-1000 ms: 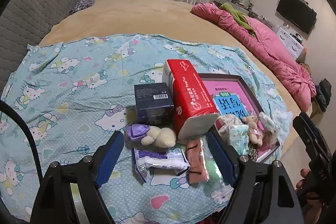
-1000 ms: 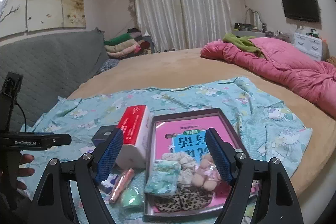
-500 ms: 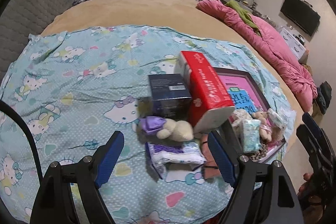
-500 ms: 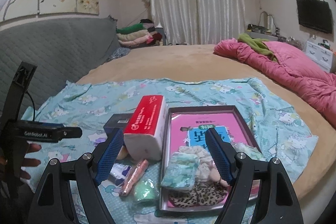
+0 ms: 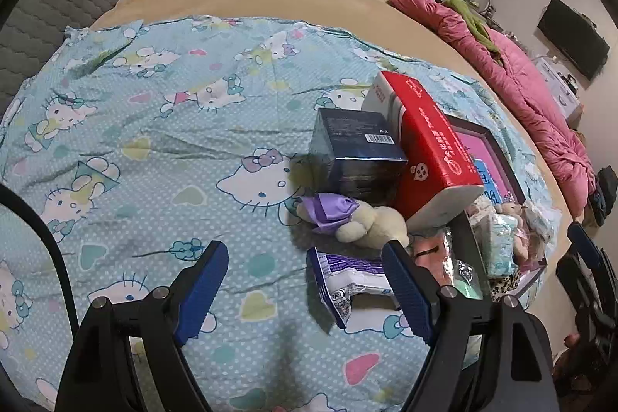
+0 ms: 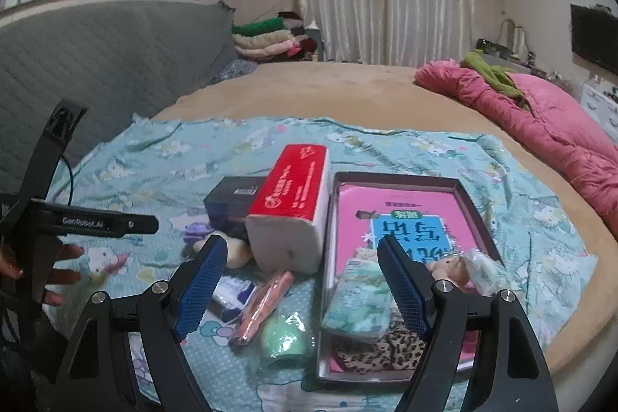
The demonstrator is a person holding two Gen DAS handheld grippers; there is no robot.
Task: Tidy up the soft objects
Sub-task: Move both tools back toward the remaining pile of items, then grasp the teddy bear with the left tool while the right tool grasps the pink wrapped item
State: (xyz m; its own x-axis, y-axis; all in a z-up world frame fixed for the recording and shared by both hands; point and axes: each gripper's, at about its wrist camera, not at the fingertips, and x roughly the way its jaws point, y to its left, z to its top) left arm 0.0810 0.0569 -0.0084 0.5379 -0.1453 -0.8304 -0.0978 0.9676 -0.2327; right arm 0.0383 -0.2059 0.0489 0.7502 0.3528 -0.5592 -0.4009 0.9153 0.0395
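A cream plush toy (image 5: 370, 224) with a purple wrap lies on the cartoon-print sheet (image 5: 154, 149), against a dark blue box (image 5: 357, 157) and a red tissue pack (image 5: 425, 149). Beside them a shallow tray (image 6: 479, 203) holds more soft bits. Above the sheet, the left hand-held gripper (image 5: 309, 292) is spread apart, empty; the right hand-held gripper (image 6: 303, 284) likewise.

The leopard-print thing (image 6: 382, 352) was mostly buried in the tray (image 6: 475, 203), and the right gripper (image 5: 591, 280) got cut off.
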